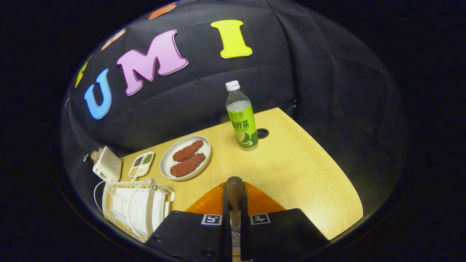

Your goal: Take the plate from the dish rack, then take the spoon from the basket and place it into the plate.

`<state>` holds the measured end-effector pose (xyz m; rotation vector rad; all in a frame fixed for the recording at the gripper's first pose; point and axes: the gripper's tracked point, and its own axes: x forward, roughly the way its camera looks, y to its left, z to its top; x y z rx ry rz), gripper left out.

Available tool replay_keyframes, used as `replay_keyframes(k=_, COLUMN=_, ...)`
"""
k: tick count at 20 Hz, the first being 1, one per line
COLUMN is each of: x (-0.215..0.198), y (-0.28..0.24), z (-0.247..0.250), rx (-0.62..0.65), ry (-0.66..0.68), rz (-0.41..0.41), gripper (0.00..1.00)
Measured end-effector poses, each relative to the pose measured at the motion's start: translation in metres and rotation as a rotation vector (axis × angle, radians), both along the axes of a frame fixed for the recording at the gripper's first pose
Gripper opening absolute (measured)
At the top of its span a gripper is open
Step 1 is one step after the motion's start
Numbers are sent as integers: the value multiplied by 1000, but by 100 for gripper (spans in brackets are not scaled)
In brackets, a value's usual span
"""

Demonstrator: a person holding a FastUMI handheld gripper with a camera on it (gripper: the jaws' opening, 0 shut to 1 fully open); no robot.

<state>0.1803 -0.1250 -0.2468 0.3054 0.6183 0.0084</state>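
Gripper [235, 218] at bottom centre of frame, both black fingers [244, 207] pinched tight on the spoon [235, 191]; brown wooden handle end sticks up between them, metal part partly visible lower down. Orange plate [260, 202] lies directly beyond the fingertips on the wooden table [298, 171], partly hidden by the gripper body. White dish rack [133, 209] at lower left, beside the gripper. Above it, a small compartment tray [142, 164] and a white box-like item [107, 165]. White oval dish [185, 158] with two reddish pieces, centre left. Green-labelled bottle [242, 118] stands upright at centre, well beyond the plate.
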Motion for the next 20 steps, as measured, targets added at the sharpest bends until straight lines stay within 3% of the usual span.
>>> replay_keyframes(k=7, x=-26, y=9, z=71, rx=45, ry=-100, rz=23, gripper=12)
replay_keyframes(k=12, x=-72, y=27, z=108, rx=11, ry=-121, rz=32, gripper=12)
replay_keyframes(k=20, x=-154, y=106, z=126, rx=4, ry=-105, rz=157, gripper=12)
